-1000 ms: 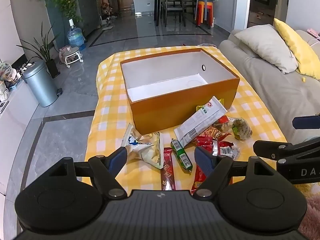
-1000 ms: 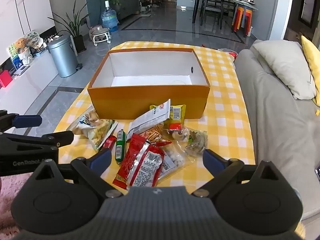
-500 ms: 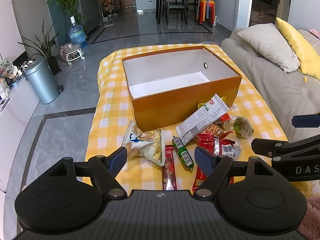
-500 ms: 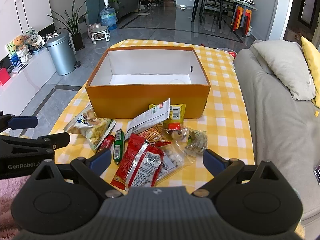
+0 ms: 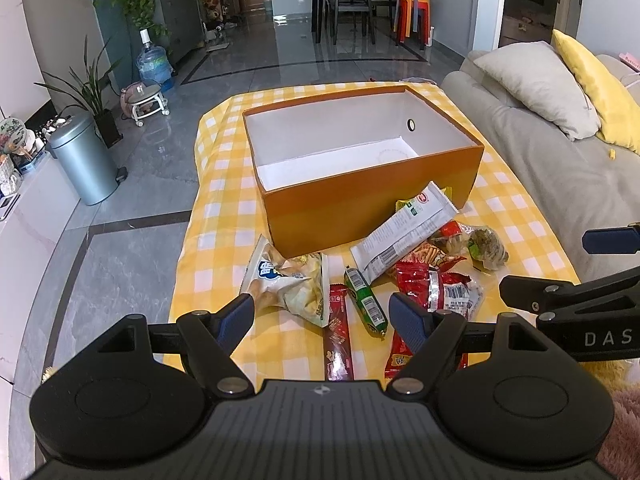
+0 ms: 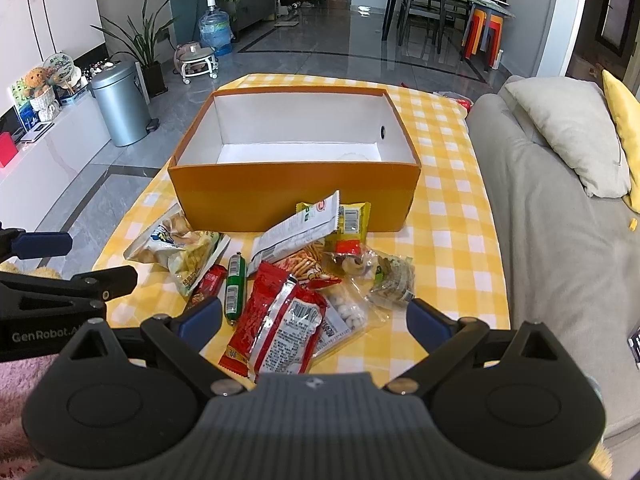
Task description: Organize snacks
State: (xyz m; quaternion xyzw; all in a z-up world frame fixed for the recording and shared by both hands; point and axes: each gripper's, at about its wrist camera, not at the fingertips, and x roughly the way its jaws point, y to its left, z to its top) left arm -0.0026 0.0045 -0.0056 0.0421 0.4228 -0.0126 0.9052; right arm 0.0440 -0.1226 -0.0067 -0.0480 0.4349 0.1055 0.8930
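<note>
An open orange box (image 5: 372, 208) (image 6: 296, 196) with a white, empty inside stands on a yellow checked tablecloth (image 5: 224, 208). Several snack packs lie in a heap in front of it: a chip bag (image 5: 288, 280) (image 6: 180, 244), a green sausage (image 5: 365, 300) (image 6: 235, 284), a dark red bar (image 5: 338, 332), a white pack (image 5: 404, 236) (image 6: 296, 228) and red packs (image 5: 432, 288) (image 6: 280, 320). My left gripper (image 5: 324, 316) is open and empty, above the near snacks. My right gripper (image 6: 316, 320) is open and empty, above the red packs.
A grey sofa (image 6: 560, 240) with a grey cushion (image 5: 536, 84) runs along the right of the table. A metal bin (image 5: 84, 160) and plants stand on the floor to the left. A dining table with chairs (image 5: 352, 4) is far behind.
Both grippers have drifted slightly; the box and snacks sit a little lower and nearer in both views. Both stay open, and no snack has moved.
</note>
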